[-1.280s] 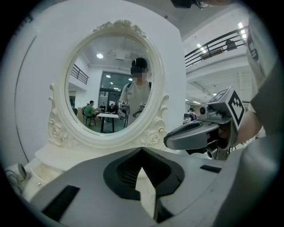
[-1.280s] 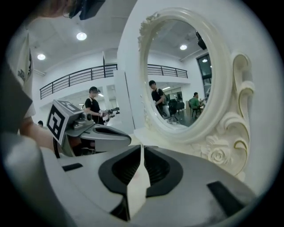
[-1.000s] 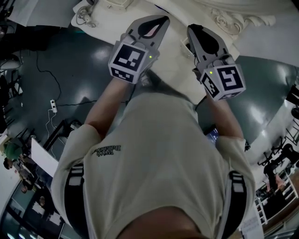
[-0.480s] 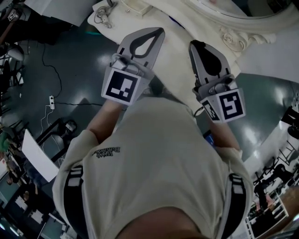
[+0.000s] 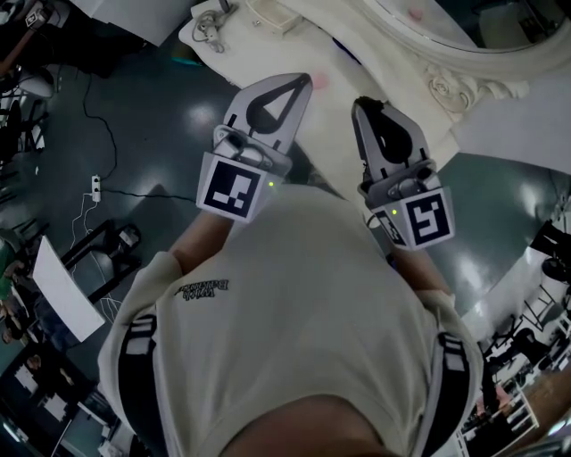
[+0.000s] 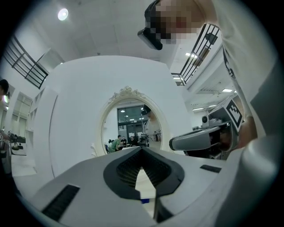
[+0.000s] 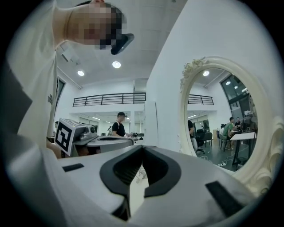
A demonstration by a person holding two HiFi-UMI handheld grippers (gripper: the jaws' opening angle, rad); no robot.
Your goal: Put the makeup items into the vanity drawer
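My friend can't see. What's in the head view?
A grey left hand-held gripper and right hand-held gripper, both shut and empty, point toward a white vanity tabletop beside a carved cream mirror frame. Below is the person's beige T-shirt.

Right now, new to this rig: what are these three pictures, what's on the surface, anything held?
No robot: a person holds a two-jaw gripper in each hand. The head view is from a head camera, looking steeply down at the left gripper and right gripper by a vanity top. The other two views ride on each gripper, looking along its jaws toward the oval mirror. Both grippers are shut and hold nothing. On the vanity top I can only make out a tangle of cable; nothing else there is clear.
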